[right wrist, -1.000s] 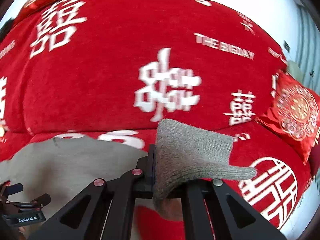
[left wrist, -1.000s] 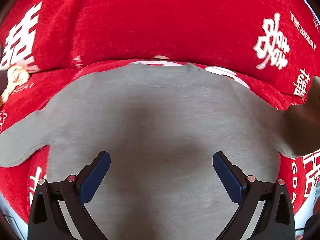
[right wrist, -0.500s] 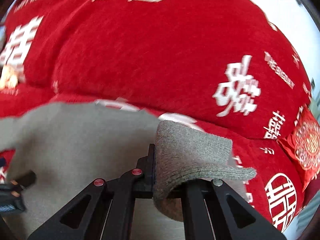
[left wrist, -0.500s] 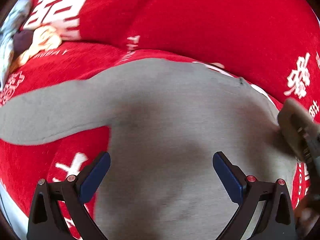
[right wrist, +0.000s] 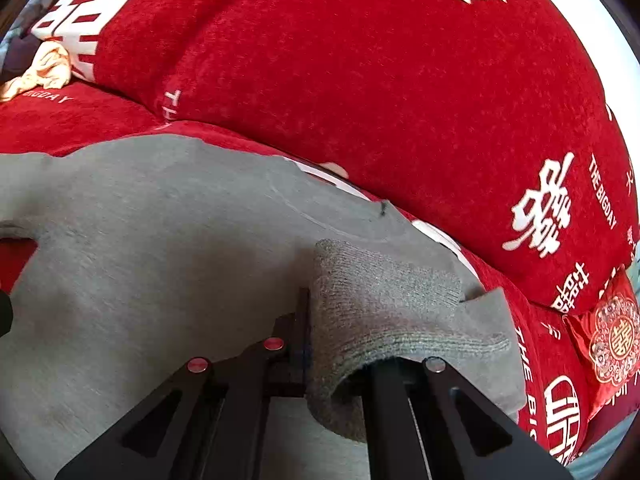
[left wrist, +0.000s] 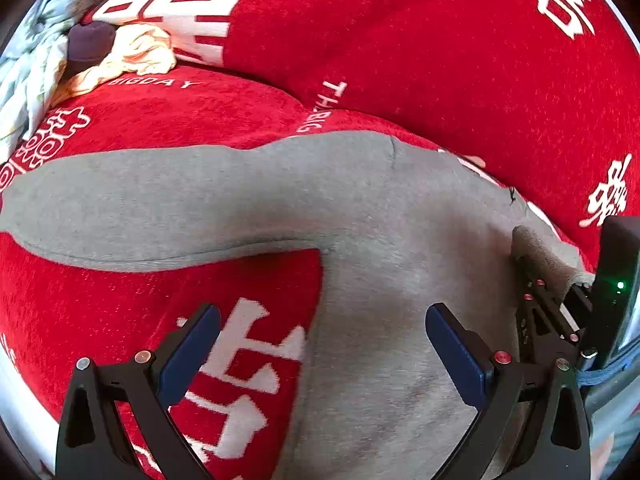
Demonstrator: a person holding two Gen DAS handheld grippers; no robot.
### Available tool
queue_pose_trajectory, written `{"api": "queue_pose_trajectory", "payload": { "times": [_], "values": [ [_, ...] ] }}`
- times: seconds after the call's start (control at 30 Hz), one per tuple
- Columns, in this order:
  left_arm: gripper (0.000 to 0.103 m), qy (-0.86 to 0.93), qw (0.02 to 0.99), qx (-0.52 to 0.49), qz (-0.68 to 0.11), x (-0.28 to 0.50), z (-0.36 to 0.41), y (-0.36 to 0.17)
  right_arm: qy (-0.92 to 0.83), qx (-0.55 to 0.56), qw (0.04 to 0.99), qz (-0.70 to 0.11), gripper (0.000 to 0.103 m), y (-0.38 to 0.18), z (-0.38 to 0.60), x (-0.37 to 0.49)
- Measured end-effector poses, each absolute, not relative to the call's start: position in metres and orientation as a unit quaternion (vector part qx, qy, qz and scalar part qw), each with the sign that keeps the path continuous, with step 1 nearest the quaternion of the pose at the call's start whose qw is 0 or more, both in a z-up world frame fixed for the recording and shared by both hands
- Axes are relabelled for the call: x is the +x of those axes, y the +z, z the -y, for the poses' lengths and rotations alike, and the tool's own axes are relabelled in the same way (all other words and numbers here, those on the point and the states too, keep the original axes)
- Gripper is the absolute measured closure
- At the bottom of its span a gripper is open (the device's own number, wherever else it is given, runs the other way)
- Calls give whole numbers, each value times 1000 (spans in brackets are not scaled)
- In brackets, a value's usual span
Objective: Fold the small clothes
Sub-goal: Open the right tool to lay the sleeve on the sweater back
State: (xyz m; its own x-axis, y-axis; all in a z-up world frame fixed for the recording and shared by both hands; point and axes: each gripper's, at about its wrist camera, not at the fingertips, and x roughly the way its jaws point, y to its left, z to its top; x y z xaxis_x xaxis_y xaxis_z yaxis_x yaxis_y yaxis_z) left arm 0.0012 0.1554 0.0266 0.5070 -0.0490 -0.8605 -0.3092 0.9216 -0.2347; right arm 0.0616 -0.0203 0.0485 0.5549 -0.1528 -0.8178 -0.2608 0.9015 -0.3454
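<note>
Sleeve cuff (right wrist: 384, 308) now over grey sweater (left wrist: 380, 240), crumpled clothes (left wrist: 120, 52) beyond.

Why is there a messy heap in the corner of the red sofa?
Those are loose clothes, crumpled, not folded, bunched against the sofa back. The grey sweater lies flat, except one sleeve cuff pinched in the right hand-held gripper. Nothing looks torn or spilled.

red sofa dressed in a festive cover

a red sofa cover (left wrist: 400, 52) with white double-happiness characters and "the bigday" lettering spreads over seat and backrest. a red embroidered cushion (right wrist: 612, 336) sits at the right end. a heap of other laundry (left wrist: 60, 52), pale blue, cream and dark, lies at the far left. daylight falls evenly.
</note>
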Motion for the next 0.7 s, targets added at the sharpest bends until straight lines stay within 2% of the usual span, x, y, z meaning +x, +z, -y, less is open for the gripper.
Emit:
{"api": "queue_pose_trajectory", "payload": {
  "times": [0.13,0.23,0.3,0.4,0.63,0.7],
  "values": [
    [0,80,847,-194,-488,-2,-164,25,36,-221,852,-473,98,46,6,64],
    [0,82,845,-200,-489,-5,-168,21,43,-218,845,-486,91,40,-2,66],
    [0,84,844,-210,-487,-8,-173,19,73,-206,836,-504,66,35,-8,65],
    [0,89,842,-235,-477,-17,-184,19,100,-227,840,-483,46,41,-24,54],
    [0,118,841,-239,-471,-28,-196,24,180,-179,843,-475,45,76,-25,43],
    [0,111,843,-235,-472,-24,-188,28,177,-142,855,-467,39,93,0,45]
  ]
}}
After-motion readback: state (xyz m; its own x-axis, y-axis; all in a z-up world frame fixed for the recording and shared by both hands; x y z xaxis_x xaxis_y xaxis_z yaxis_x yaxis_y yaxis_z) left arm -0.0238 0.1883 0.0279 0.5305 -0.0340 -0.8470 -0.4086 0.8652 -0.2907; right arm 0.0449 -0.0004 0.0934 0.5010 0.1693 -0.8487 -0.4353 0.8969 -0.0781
